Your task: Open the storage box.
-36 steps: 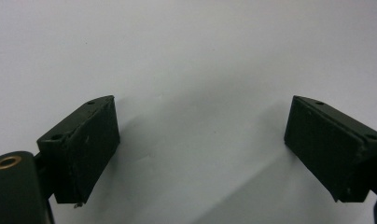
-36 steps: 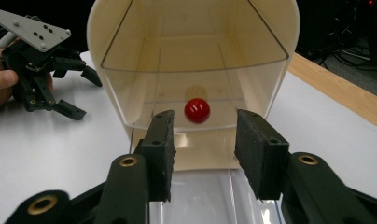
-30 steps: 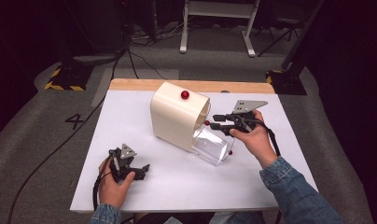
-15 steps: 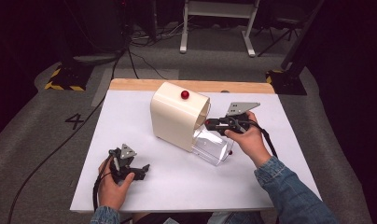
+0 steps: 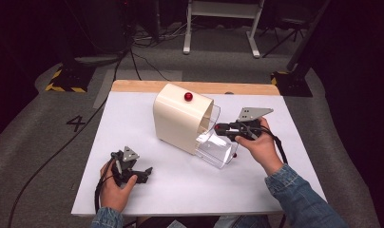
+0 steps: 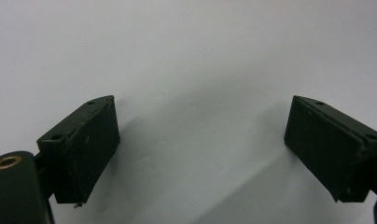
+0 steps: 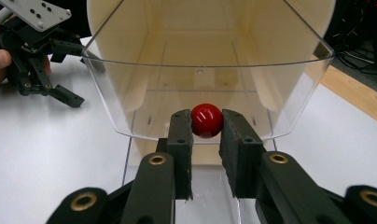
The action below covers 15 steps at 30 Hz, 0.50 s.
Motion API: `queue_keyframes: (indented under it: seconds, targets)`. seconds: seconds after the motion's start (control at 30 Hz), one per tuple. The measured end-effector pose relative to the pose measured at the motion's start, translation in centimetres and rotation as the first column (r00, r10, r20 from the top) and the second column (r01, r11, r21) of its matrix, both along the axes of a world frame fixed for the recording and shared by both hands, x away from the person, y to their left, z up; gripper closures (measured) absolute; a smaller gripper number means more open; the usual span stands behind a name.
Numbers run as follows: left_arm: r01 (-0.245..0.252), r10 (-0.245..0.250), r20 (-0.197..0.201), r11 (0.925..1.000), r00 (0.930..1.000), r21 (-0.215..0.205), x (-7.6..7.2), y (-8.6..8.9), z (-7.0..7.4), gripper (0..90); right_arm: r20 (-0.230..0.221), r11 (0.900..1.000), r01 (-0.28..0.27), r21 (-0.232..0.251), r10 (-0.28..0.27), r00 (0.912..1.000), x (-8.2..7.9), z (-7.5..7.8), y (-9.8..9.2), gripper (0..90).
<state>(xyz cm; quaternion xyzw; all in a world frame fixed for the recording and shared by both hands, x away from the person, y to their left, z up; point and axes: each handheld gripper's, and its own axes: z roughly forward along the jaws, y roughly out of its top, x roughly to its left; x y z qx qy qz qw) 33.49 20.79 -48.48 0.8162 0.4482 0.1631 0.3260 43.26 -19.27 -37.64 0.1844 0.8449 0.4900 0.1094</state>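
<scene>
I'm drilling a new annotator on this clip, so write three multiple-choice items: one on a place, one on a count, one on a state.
1. Where does the left gripper sit?
A. on the cream box
B. low over the white table, near its front left corner
C. inside the clear drawer

2. How many red knobs show in the high view?
A. one
B. two
C. four

3. What is the state of the right gripper?
A. open, holding nothing
B. shut on the red knob of the drawer
C. shut on a cable

Answers: 1 B, it is by the white table's front left corner. 2 B, one tops the cream box, one fronts the clear drawer. 3 B, its pads press the red knob of the drawer.
</scene>
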Motion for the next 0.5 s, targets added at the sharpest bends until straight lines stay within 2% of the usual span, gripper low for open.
queue_keyframes:
  seconds: [0.5]
  targets:
    - [0.000,0.000,-0.002,1.0000,1.0000,0.000,0.0,0.0,0.0,10.2,0.000,1.000,0.025,0.010,-0.025,0.9997,-2.0,0.4,-3.2,74.2]
